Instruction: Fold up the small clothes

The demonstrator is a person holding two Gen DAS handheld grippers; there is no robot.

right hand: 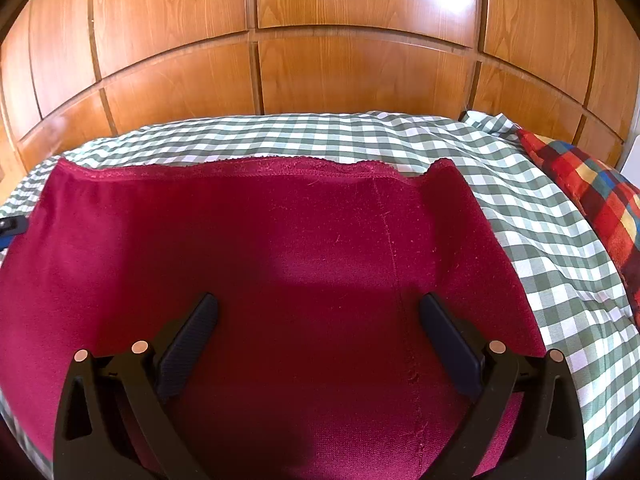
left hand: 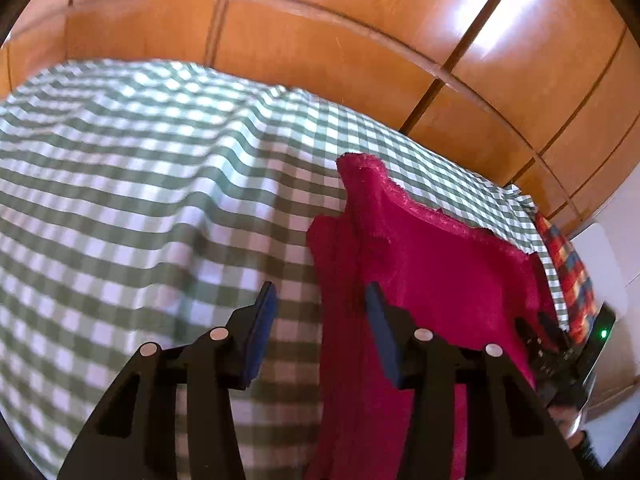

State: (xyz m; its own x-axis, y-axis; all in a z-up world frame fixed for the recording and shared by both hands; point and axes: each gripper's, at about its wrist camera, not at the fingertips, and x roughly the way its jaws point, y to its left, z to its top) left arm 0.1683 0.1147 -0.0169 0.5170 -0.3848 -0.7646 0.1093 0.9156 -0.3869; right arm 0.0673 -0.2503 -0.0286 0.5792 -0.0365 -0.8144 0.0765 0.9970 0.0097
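A dark red garment (right hand: 248, 248) lies spread flat on a green-and-white checked sheet (right hand: 532, 216), with its hemmed edge toward the wooden wall. Its right side is folded over into a narrow flap (right hand: 452, 216). My right gripper (right hand: 319, 306) hovers over the garment's near part, jaws wide apart and nothing between them. In the left wrist view the same garment (left hand: 432, 264) lies at the right, one corner raised. My left gripper (left hand: 319, 300) is at its left edge, open: the right finger (left hand: 378, 320) is over the cloth and the left finger (left hand: 262, 320) over bare sheet.
A wooden panelled wall (right hand: 320, 60) runs behind the bed. A red, blue and yellow plaid pillow (right hand: 588, 196) lies at the right edge. The checked sheet (left hand: 140, 200) stretches wide and wrinkled to the left of the garment.
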